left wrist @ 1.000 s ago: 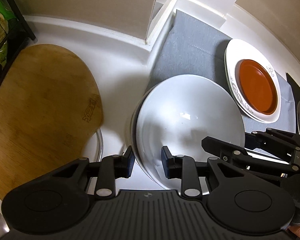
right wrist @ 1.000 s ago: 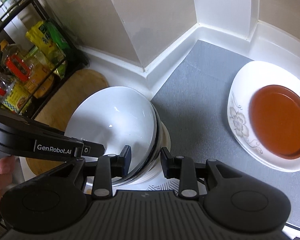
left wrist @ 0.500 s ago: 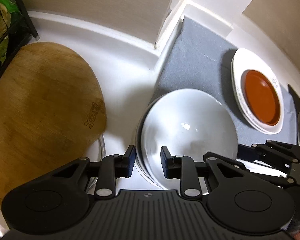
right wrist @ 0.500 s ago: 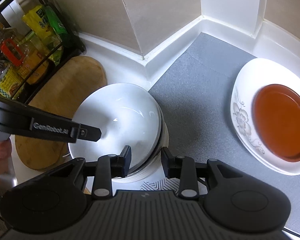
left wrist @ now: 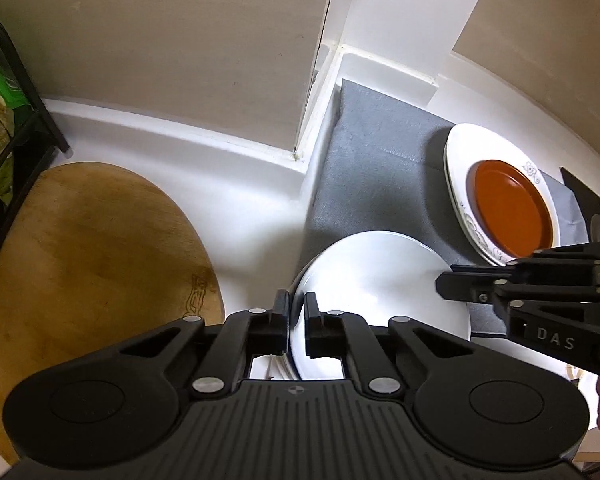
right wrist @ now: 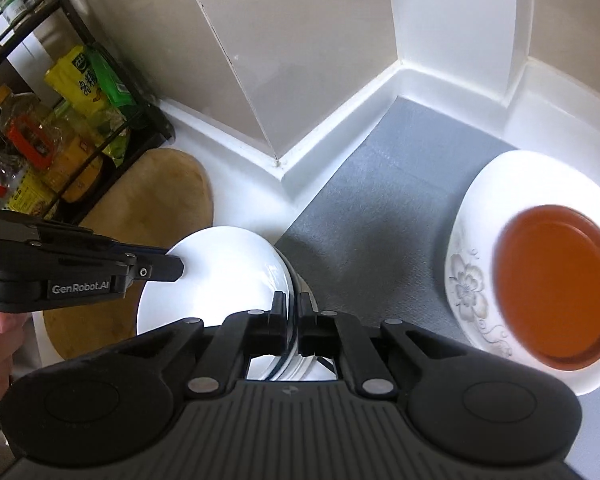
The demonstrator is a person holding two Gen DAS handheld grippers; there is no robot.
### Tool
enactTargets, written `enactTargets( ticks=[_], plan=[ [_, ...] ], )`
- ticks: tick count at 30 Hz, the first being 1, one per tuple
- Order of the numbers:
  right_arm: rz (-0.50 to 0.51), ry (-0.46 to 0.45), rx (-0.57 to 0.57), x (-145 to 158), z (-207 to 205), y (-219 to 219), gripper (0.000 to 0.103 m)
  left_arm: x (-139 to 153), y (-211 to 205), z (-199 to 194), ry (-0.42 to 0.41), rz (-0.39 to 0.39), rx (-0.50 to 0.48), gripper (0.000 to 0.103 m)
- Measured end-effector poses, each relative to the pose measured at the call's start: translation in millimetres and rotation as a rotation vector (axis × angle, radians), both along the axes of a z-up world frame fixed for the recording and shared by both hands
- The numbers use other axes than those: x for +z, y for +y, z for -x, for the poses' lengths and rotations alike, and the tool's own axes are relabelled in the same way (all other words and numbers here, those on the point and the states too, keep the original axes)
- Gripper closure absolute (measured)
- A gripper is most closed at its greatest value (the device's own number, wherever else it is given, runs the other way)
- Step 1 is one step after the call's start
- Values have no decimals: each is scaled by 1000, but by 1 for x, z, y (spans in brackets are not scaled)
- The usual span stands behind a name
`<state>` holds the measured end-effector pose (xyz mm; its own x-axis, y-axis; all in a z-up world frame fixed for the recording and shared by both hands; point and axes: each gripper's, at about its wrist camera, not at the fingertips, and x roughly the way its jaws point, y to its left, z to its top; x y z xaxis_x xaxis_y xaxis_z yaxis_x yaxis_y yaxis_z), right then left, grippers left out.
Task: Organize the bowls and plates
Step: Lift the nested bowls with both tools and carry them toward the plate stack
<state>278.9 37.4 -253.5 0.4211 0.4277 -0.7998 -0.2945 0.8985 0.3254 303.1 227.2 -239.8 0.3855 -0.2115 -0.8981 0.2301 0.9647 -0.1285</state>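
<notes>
Now both tools have just closed: left tool (left wrist: 297, 322) and right tool (right wrist: 294, 322) clamp opposite rims of the glossy white round bowl (left wrist: 376, 280), topmost of a stack, at six o'clock on the white surface (left wrist: 240, 200).

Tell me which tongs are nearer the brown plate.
Right. The right tongs grip the white bowl's rim on the brown plate's side; the left tongs grip the far rim.

This is a home kitchen. A white surface (right wrist: 236, 168) carries a wooden cutting board (right wrist: 156, 200), and a black rack (right wrist: 80, 92) in the left corner holds oil bottles (right wrist: 24, 136) and food packets (right wrist: 88, 80).
</notes>
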Motion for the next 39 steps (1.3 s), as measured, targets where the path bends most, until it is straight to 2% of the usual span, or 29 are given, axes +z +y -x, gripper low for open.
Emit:
enactTargets(
  ticks=[10,12,14,15,17,18,19,20,23,25,26,28,30,31,34,36,39],
  plan=[
    [39,-30,25,3,3,9,99,-1,-2,1,-3,-21,-2,94],
    [21,-21,8,3,4,6,95,-3,1,0,14,-5,15,91],
    [-5,-3,-13,2,7,1,82,-6,5,-1,37,9,28,87],
    [-5,1,-10,1,10,-1,79,-9,9,0,55,14,37,82],
    [1,6,-7,-3,15,-4,71,-15,16,3,78,24,58,70],
    [-5,19,-20,-6,18,-7,67,-21,19,5,88,27,63,60],
    [-23,37,-35,-11,19,-10,59,-25,21,7,96,30,66,53],
    [-54,63,-54,-16,19,-13,53,-29,23,8,103,35,67,51],
    [-134,130,-87,-34,18,-13,48,-37,21,8,150,64,47,50],
    [-179,174,-101,-46,16,-10,43,-45,19,6,196,114,37,52],
    [-200,194,-108,-52,15,-8,38,-51,18,5,222,144,37,53],
    [-225,219,-125,-61,13,-5,32,-58,20,4,237,198,55,48],
    [-236,222,-128,-66,14,-2,34,-59,23,3,238,214,57,49],
    [-227,215,-134,-66,15,-2,40,-59,25,3,243,222,60,52],
    [-242,224,-150,-65,16,-7,47,-57,32,3,266,239,68,61],
    [-249,235,-163,-63,15,-11,51,-55,31,3,275,234,62,61],
    [-207,242,-147,-58,14,-7,52,-51,21,7,253,202,40,61]
  ],
)
